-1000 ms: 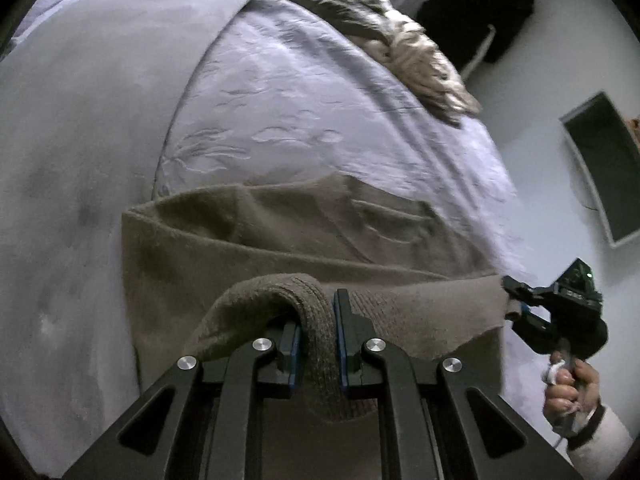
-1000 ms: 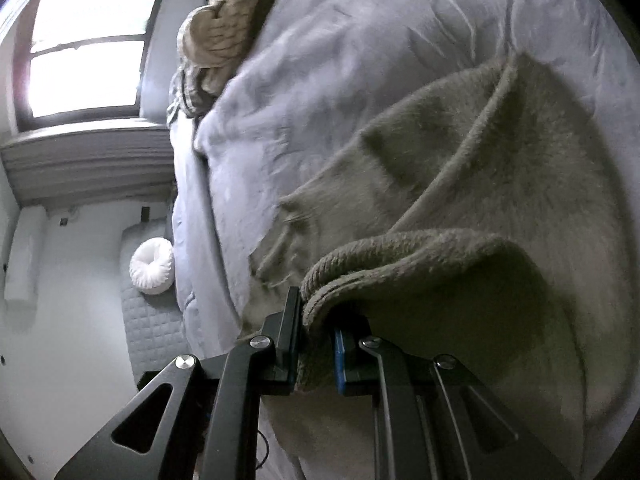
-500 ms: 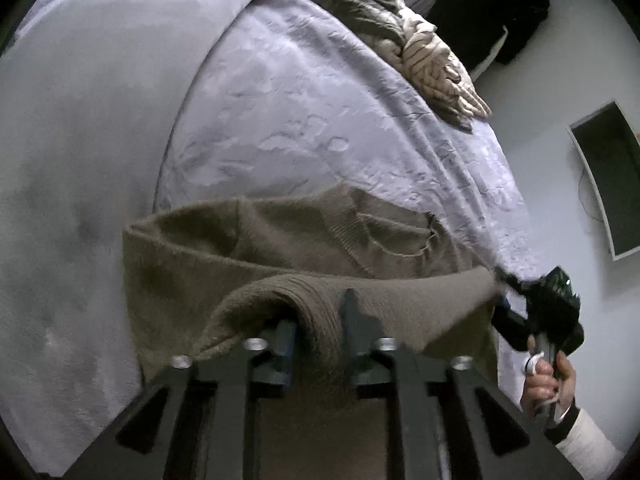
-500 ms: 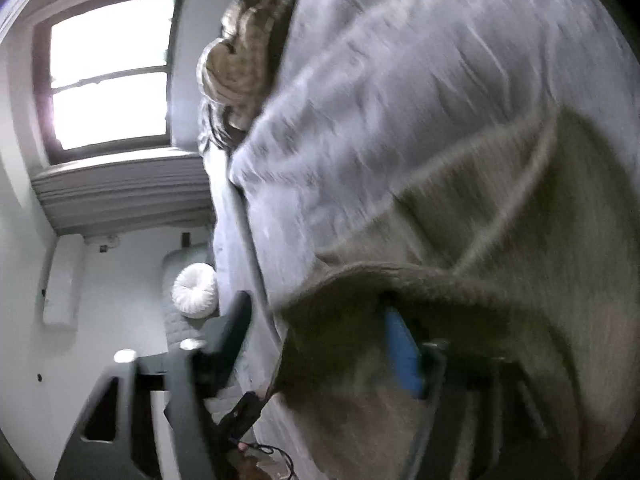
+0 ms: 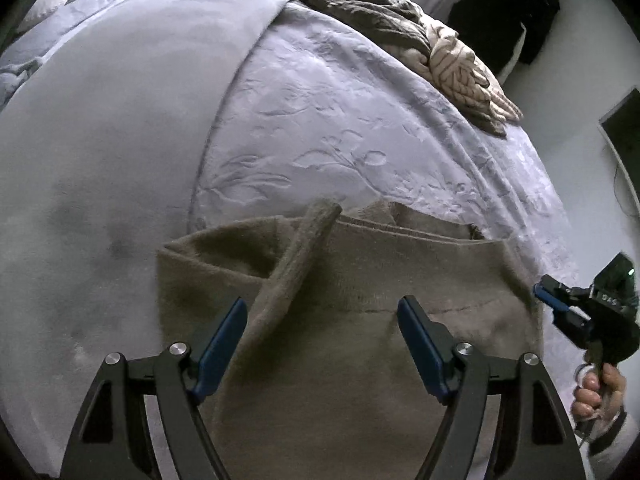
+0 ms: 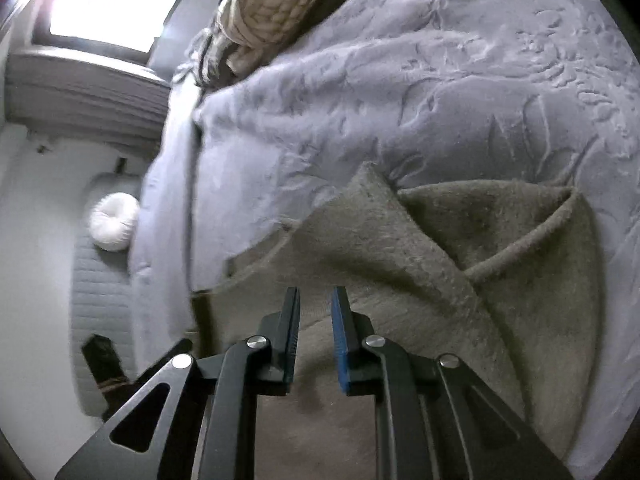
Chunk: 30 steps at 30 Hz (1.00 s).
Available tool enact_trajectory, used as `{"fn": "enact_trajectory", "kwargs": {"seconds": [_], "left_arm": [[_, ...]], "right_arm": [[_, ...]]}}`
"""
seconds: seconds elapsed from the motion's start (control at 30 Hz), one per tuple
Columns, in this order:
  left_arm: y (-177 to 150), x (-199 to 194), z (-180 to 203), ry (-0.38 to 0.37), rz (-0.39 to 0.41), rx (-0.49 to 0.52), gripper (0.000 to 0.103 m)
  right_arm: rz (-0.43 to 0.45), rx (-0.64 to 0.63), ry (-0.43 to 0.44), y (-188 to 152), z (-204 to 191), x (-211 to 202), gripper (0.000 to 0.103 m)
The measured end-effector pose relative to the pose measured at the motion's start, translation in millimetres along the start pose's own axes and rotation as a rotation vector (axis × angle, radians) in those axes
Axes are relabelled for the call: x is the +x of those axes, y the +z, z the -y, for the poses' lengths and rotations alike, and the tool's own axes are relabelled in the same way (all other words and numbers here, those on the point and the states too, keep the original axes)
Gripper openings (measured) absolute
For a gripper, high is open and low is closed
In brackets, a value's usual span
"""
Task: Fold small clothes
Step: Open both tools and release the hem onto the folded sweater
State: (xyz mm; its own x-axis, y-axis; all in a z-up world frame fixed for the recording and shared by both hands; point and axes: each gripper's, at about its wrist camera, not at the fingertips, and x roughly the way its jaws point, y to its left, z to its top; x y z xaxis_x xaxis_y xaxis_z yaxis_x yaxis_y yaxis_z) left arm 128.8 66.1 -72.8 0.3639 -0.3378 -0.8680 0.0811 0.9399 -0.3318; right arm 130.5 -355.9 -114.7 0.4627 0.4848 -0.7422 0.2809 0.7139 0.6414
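Observation:
An olive-brown knit sweater lies folded flat on the pale lilac bedspread, one sleeve lying diagonally across it. My left gripper hangs just above the sweater, jaws wide open and empty. In the right wrist view the sweater fills the lower right. My right gripper is above the sweater's edge, its jaws a narrow gap apart with nothing between them. It also shows in the left wrist view, at the sweater's right side.
A pile of other clothes, dark brown and cream knit, lies at the far end of the bed, also seen in the right wrist view. A white round cushion sits on a quilted seat beside the bed. The bed edge drops off left.
Both grippers have let go of the sweater's folded edge, which now lies flat on the bed. The left jaws opened wide; both grippers pulled back.

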Motion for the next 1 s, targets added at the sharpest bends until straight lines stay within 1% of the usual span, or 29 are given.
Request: {"fn": "enact_trajectory", "kwargs": {"seconds": [0.03,0.07,0.1,0.13,0.17,0.2,0.23,0.27,0.33,0.4,0.43,0.5,0.53,0.57,0.63,0.67,0.73,0.8,0.87,0.9,0.93,0.97,1.0], "left_arm": [[0,9,2,0.047,0.011,0.009,0.078],[0,15,3,0.078,0.012,0.009,0.078],[1,22,1,0.109,0.013,0.004,0.078],[2,29,-2,0.139,0.017,-0.006,0.078],[4,35,-7,0.181,0.022,-0.021,0.078],[5,41,-13,0.222,0.023,-0.033,0.078],[6,47,-20,0.257,0.019,-0.046,0.078],[7,51,-29,0.270,0.014,-0.061,0.078],[9,52,-40,0.240,0.017,-0.076,0.078],[11,48,-41,0.255,0.028,-0.067,0.078],[13,45,-42,0.271,0.037,-0.072,0.078],[15,42,-47,0.274,0.044,-0.101,0.078],[16,40,-51,0.282,0.045,-0.121,0.078],[15,40,-54,0.296,0.046,-0.128,0.078],[15,39,-61,0.358,0.042,-0.137,0.078],[13,39,-67,0.382,0.031,-0.145,0.078],[9,37,-79,0.377,0.018,-0.160,0.078],[3,30,-84,0.371,0.017,-0.155,0.078],[-4,17,-84,0.340,0.020,-0.139,0.078],[-8,11,-84,0.314,0.018,-0.133,0.078],[-14,4,-83,0.268,0.008,-0.125,0.078],[-22,-3,-82,0.225,-0.003,-0.117,0.078],[-26,-8,-81,0.200,-0.011,-0.110,0.078]], "right_arm": [[0.002,-0.005,-0.038,-1,4,3,0.018],[0.009,-0.009,-0.081,-2,10,5,0.018],[0.017,-0.003,-0.096,-2,18,5,0.017],[0.027,0.016,-0.098,-3,27,3,0.013],[0.046,0.059,-0.089,-3,40,-2,0.012],[0.062,0.092,-0.081,-3,47,-6,0.008],[0.077,0.120,-0.080,-3,53,-10,0.006],[0.098,0.149,-0.085,-3,60,-15,0.006],[0.111,0.165,-0.084,-2,63,-20,0.006],[0.116,0.158,-0.098,-2,62,-25,0.006],[0.122,0.153,-0.111,-3,60,-29,0.006],[0.144,0.153,-0.140,-5,60,-37,0.007],[0.151,0.160,-0.149,-6,59,-39,0.011],[0.158,0.173,-0.159,-8,61,-42,0.011],[0.167,0.186,-0.172,-11,61,-45,0.011],[0.173,0.194,-0.167,-14,63,-49,0.011],[0.169,0.205,-0.146,-21,64,-55,0.012],[0.157,0.207,-0.104,-32,59,-62,0.014],[0.137,0.195,-0.067,-49,50,-70,0.022],[0.126,0.187,-0.052,-59,46,-73,0.034],[0.117,0.178,-0.045,-67,41,-76,0.051],[0.104,0.168,-0.036,-81,36,-80,0.058],[0.093,0.164,-0.028,-92,33,-83,0.061]]}}
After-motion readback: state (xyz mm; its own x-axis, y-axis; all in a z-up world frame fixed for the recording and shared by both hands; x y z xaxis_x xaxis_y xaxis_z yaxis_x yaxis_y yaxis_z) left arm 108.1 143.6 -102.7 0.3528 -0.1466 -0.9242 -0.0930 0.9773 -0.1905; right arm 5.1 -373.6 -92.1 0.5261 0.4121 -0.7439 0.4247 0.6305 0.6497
